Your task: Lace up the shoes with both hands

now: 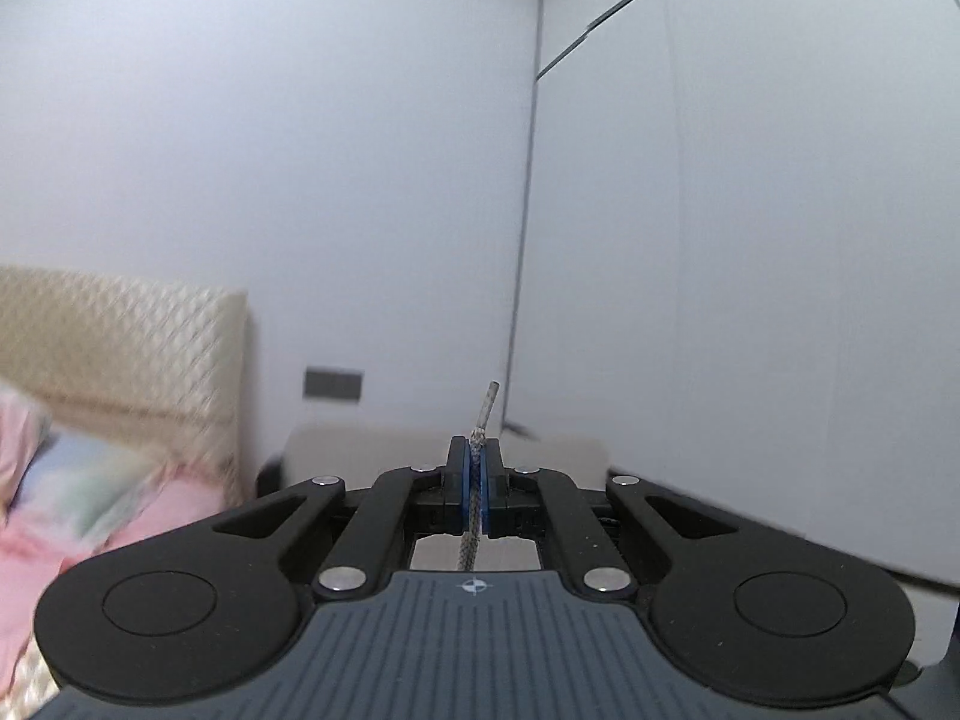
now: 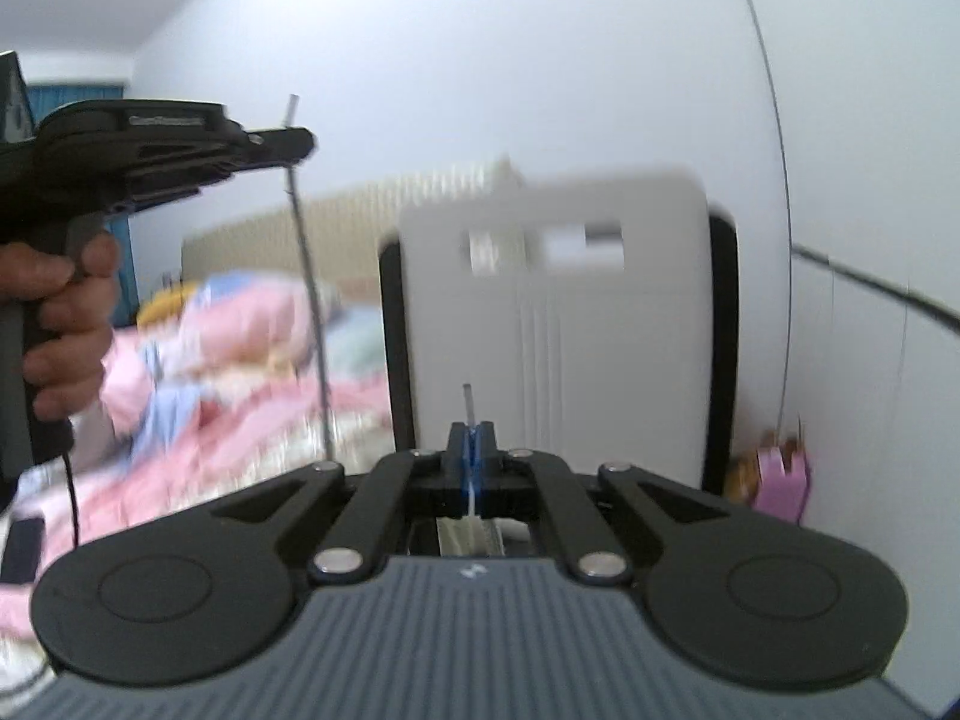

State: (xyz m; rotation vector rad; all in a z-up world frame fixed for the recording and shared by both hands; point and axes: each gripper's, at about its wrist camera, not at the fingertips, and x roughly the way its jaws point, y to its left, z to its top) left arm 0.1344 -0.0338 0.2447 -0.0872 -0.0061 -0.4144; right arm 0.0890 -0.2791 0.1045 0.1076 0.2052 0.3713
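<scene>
My left gripper [image 1: 477,450] is shut on a grey woven shoelace [image 1: 474,516]; its plastic tip sticks up past the blue pads and the lace runs back under the body. The same left gripper [image 2: 294,144] shows in the right wrist view at upper left, held by a hand [image 2: 66,306], with the lace [image 2: 312,300] hanging taut below it. My right gripper [image 2: 471,438] is shut on the other lace end [image 2: 467,405], whose clear tip pokes up between the pads. A pale bit of shoe [image 2: 468,534] shows under the right gripper's body.
A bed with pink and blue bedding [image 2: 240,360] and a beige headboard [image 1: 120,330] lies to the left. A white and black chair back [image 2: 558,324] stands ahead of the right gripper. White walls and a wardrobe [image 1: 750,240] fill the rest. A pink box [image 2: 780,474] sits at lower right.
</scene>
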